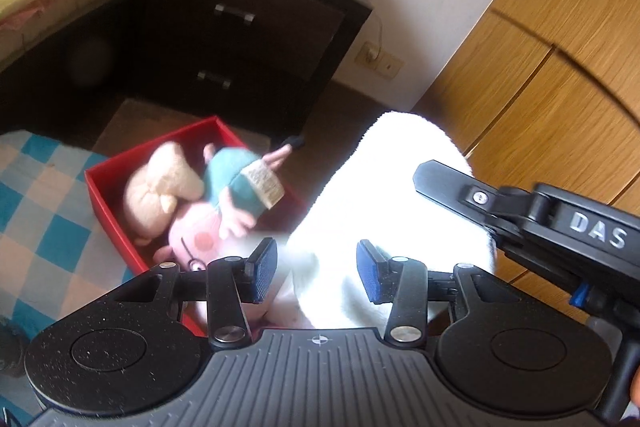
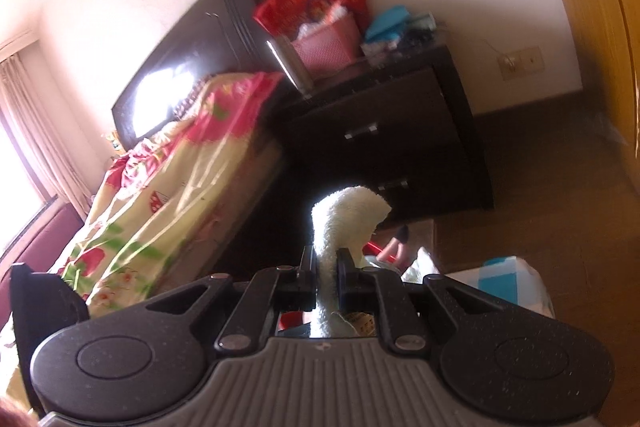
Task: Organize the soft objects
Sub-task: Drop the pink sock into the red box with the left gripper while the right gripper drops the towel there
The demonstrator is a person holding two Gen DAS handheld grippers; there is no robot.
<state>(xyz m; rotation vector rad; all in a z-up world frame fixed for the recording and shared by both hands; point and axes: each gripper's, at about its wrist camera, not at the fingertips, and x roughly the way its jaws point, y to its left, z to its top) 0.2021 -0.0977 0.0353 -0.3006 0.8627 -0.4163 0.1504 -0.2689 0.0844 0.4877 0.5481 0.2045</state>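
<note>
Right tool [image 2: 323, 267] pinches a white fluffy plush toy [image 2: 348, 223], fingers pressed tight on its narrow part w/ the toy held up over a red cardboard box [image 1: 104, 195]. Left tool [image 1: 317, 267] is spread wide, nothing btwn its blue pads [image 1: 265, 267], just beside the white plush. Box sits on the floor by a dark wooden nightstand [image 1: 248, 39] & holds a pink pig doll in teal dress [image 1: 224, 203] plus a beige stuffed animal [image 1: 160, 191].
</note>
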